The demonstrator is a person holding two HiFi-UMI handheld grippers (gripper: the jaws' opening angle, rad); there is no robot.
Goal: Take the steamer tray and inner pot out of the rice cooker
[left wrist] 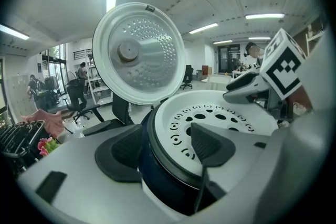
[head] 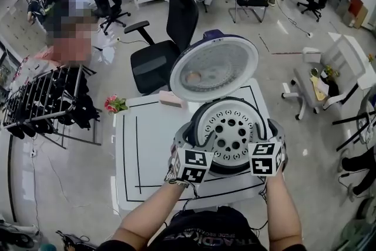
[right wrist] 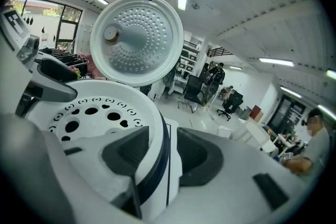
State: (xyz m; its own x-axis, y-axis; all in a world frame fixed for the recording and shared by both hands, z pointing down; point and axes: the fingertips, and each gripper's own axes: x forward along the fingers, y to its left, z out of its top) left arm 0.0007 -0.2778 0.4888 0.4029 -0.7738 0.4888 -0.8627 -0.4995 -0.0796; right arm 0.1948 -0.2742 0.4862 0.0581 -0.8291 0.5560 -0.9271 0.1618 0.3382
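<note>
Opposite each other across the cooker (left wrist: 160,178), left gripper (left wrist: 168,147) and right gripper (right wrist: 163,155) straddle the rim of the tray (head: 230,128) with spread jaws; probably best to pinch only that rim, evenly, then lift level.

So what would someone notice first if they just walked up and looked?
Probably the big round lid, standing open at the back of the rice cooker. Right below it, the white steamer tray full of holes sits in the cooker, with the left gripper and right gripper straddling its rim, one on each side.
</note>
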